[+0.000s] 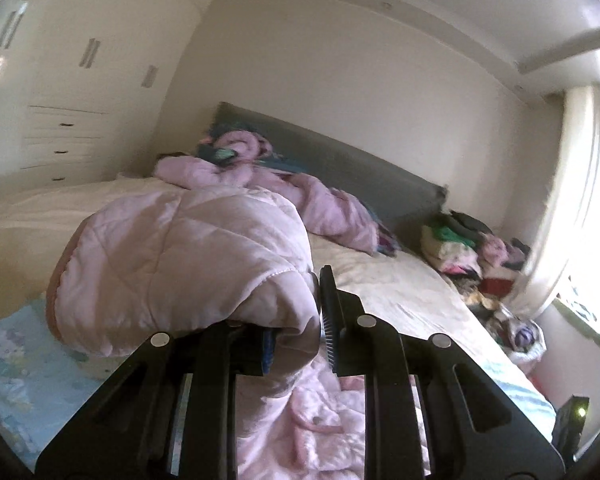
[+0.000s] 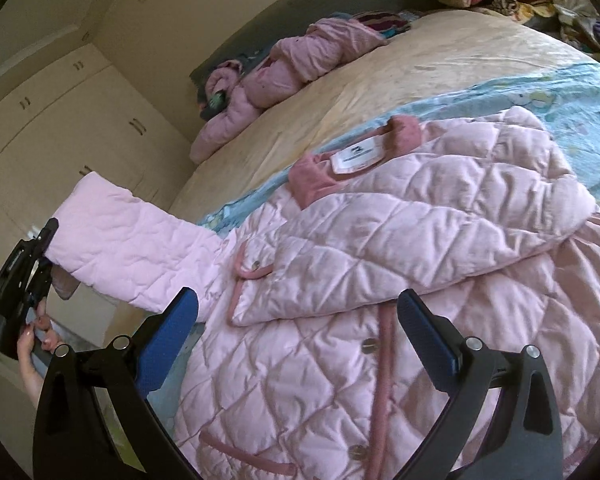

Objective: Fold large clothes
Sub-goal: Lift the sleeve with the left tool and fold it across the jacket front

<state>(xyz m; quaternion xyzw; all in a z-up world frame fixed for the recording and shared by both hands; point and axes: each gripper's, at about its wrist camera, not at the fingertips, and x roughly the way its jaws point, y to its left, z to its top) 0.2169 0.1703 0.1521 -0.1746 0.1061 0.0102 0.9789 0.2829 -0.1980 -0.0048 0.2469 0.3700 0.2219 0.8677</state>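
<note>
Left gripper [image 1: 298, 320] clenched pink quilted coat's [image 2: 380, 280] sleeve [image 2: 132, 248], left of frame; right gripper [image 2: 298, 320] released above coat, lower centre.

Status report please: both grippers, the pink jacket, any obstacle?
Left gripper shut on jacket sleeve, lifted. Right gripper open over pink jacket. Nothing blocking.

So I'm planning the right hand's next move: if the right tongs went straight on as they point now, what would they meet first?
Probably the pink quilted coat: the open right tongs frame its folded-over front panel lying on the bed, though depth is unclear.
</note>
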